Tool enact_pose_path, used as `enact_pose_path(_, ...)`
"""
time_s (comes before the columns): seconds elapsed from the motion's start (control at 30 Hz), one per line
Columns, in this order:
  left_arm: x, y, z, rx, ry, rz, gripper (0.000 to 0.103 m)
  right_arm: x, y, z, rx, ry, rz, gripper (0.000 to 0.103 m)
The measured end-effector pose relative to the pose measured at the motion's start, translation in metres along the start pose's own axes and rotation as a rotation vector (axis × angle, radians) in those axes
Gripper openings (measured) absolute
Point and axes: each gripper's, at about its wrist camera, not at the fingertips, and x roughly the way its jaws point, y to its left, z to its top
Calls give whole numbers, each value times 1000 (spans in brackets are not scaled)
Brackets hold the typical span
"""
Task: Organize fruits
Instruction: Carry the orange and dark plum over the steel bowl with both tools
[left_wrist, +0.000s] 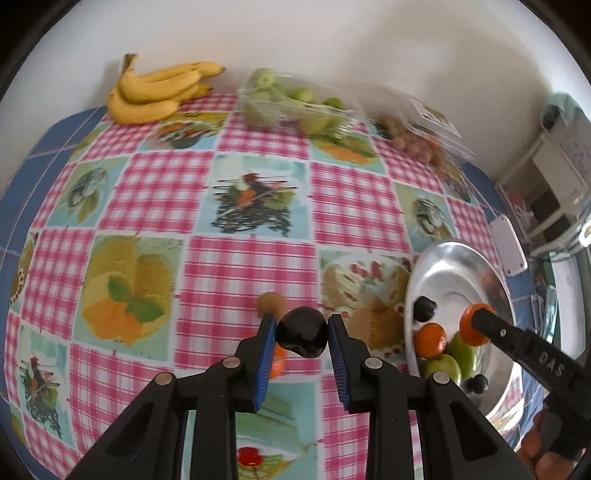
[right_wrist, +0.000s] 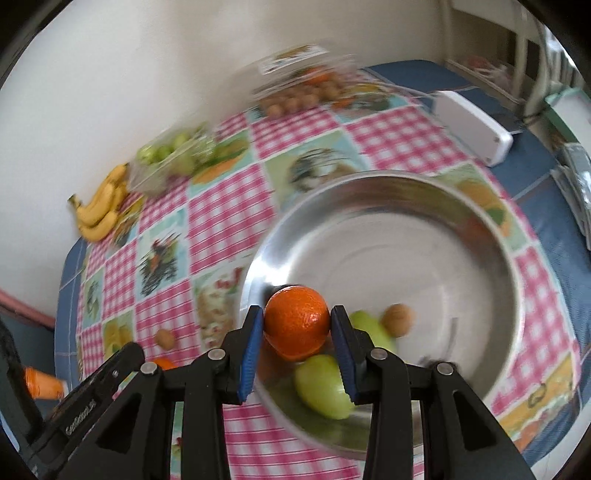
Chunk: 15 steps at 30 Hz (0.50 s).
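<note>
My left gripper is shut on a dark plum above the checked tablecloth, left of the steel bowl. My right gripper is shut on an orange mandarin over the near left part of the bowl; it also shows in the left wrist view. In the bowl lie green fruits, a brown nut, another mandarin and two dark plums. A brown nut and a partly hidden mandarin lie on the cloth.
Bananas lie at the far left by the wall. A clear tub of green fruits and a clear tub of brown nuts stand at the back. A white box lies beyond the bowl. The table edge runs at the right.
</note>
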Motion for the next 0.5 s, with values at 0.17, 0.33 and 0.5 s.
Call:
enact_pose_path(0.17,7,-31,-2,68,20,-10,30,-2,-25,7,52,-8,-34,39)
enact_pose_path(0.33,17,-71,-2,140,36,-40,30,-3,-54,11,119,-8,-62,39)
enact_pose_path(0.5,32,-111,2,204,61,-66,30,-4,-77,13,169,-10,-66,39)
